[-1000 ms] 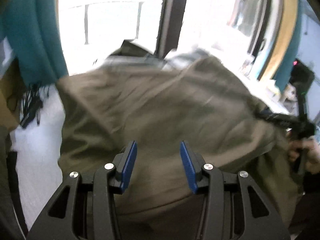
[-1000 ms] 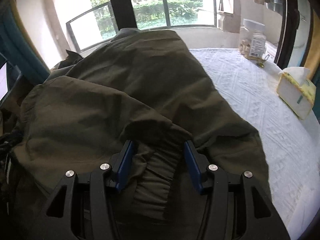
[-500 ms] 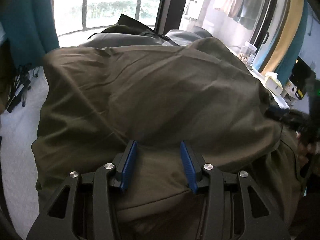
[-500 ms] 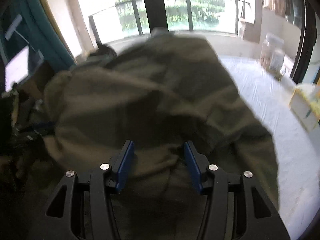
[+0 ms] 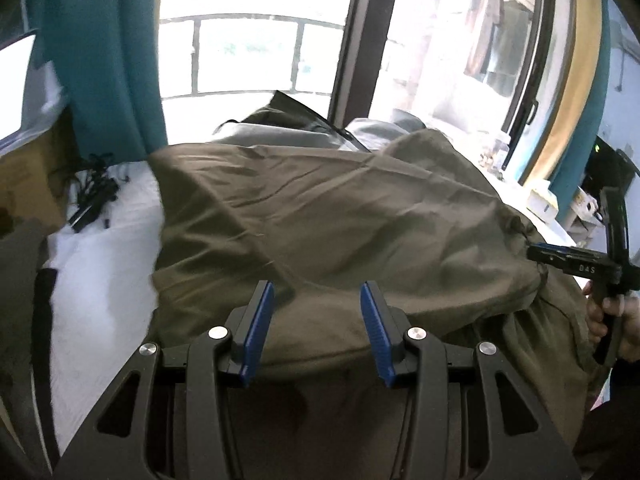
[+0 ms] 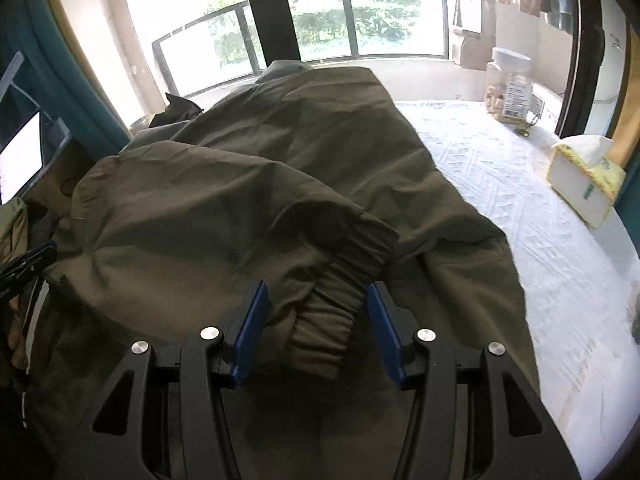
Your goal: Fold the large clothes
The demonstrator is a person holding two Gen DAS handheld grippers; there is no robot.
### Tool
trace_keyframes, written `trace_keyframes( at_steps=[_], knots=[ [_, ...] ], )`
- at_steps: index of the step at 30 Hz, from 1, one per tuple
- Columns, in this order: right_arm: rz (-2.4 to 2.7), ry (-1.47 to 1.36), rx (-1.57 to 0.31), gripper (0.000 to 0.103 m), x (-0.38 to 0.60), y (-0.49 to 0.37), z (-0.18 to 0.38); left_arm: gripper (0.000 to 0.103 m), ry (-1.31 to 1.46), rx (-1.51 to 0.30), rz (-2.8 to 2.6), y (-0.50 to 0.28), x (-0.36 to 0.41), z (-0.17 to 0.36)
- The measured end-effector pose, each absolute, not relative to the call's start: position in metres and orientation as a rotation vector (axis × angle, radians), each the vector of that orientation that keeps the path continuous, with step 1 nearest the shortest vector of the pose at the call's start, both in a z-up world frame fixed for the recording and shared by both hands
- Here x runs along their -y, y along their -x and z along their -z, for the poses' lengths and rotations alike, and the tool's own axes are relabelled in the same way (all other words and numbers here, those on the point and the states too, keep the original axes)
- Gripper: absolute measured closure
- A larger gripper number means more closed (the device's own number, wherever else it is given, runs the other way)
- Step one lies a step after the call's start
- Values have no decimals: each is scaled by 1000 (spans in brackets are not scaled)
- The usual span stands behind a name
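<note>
Left gripper [image 5: 316, 330]: blue pads apart, olive-green garment [image 5: 340, 224] lying across the gap between them, cloth edge draped over the jaw base; no clamp visible. Right gripper [image 6: 316, 330]: pads also apart, with the garment's gathered elastic cuff [image 6: 340, 300] sitting between them, not pinched, small gaps on both sides. In the left wrist view the right gripper [image 5: 560, 258] shows at the garment's right edge, its tip against the bunched fabric, person's hand [image 5: 616, 320] on the handle; whether that tip grips cloth I cannot tell from there. Garment is heaped on the white textured bedspread [image 6: 520, 208], folded over itself, covering most of the bed's left and middle. Right of the garment: tissue box [image 6: 584, 188], and further back a clear lidded jar [image 6: 510, 86]. Behind the garment: window with railing [image 6: 360, 20]. Left of the garment: teal curtain [image 5: 100, 60], black cables [image 5: 92, 196] on the bedspread.
</note>
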State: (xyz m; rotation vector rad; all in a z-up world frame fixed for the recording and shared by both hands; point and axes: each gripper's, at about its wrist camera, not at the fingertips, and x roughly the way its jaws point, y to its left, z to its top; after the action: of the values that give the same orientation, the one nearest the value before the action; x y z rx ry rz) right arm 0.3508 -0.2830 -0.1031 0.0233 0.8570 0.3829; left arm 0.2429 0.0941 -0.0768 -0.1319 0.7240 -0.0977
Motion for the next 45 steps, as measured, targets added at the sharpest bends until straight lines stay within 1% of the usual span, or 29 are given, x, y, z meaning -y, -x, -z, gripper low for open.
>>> trace_keyframes(
  at_steps=[18,27,33,38,45],
  knots=[
    [-349,-46,-786,51,309,-291,84,53,142,-702,27,-167,-99,73],
    [-336,-54,-785,51,318,-276,85,49,139,-697,7,-146,-107,74],
    [-355,-9,-760,51,313,-292,72,49,85,-662,-2,-173,-118,49],
    [-408,30,-733,51,298,-325,52,49,77,-639,30,-222,-128,24],
    [-471,49,-702,51,271,-381,33,49,49,-630,78,-292,-122,17]
  ],
)
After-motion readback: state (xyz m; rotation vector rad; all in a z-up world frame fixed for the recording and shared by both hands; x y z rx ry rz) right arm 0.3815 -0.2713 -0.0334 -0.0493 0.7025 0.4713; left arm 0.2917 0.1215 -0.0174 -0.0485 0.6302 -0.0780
